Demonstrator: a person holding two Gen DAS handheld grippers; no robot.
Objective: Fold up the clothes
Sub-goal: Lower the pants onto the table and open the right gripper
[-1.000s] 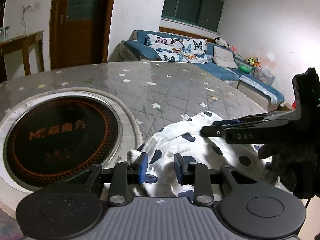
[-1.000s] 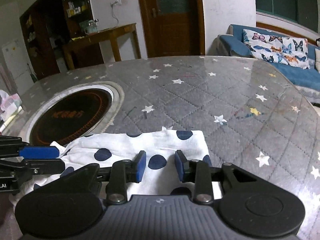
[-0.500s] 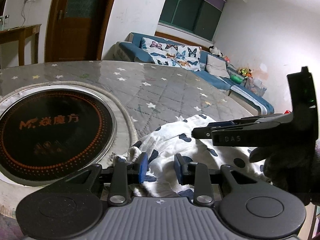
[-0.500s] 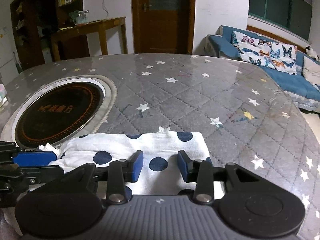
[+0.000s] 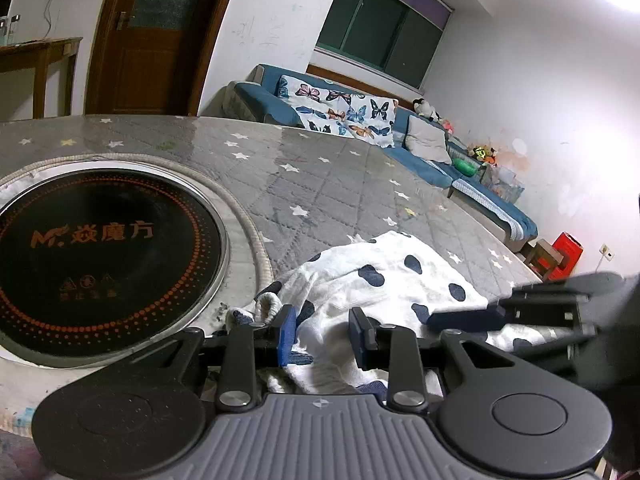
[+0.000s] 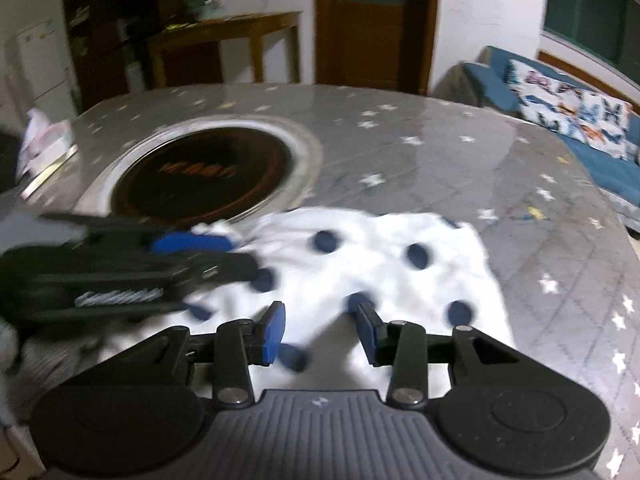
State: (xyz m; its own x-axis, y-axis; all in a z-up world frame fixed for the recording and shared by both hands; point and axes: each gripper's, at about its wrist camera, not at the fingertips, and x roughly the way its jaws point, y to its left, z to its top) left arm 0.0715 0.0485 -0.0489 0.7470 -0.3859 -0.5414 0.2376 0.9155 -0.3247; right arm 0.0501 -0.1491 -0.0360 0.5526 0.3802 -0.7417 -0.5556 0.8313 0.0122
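Left tongs [image 5: 322,334]: nearest the lens in the left wrist view, blue pads parted, white cloth bunched in the gap between them; whether the pads pinch the cloth cannot be told. Right tongs [image 6: 320,330]: nearest the lens in the right wrist view, pads set apart and released, hanging over the near edge of the garment with nothing gripped; this view is blurred. In the left wrist view the right tongs enter from 3 o'clock; in the right wrist view the left tongs enter from 9 o'clock, reaching over the garment's left end.

Polka-dot garment [image 5: 384,280]: white with dark blue dots, lying rumpled on the desk [image 5: 320,176] just beyond both tongs, its left end touching the rim of the round cooktop [image 5: 100,236]. The cooktop, black with orange markings, is sunk into the desk at 10 o'clock from the garment. The desk cover is grey, quilted, dotted with stars.

Far field: blue sofa [image 5: 472,184] with a butterfly-print cover at 1 o'clock, wooden door [image 6: 376,20] at 12 o'clock.
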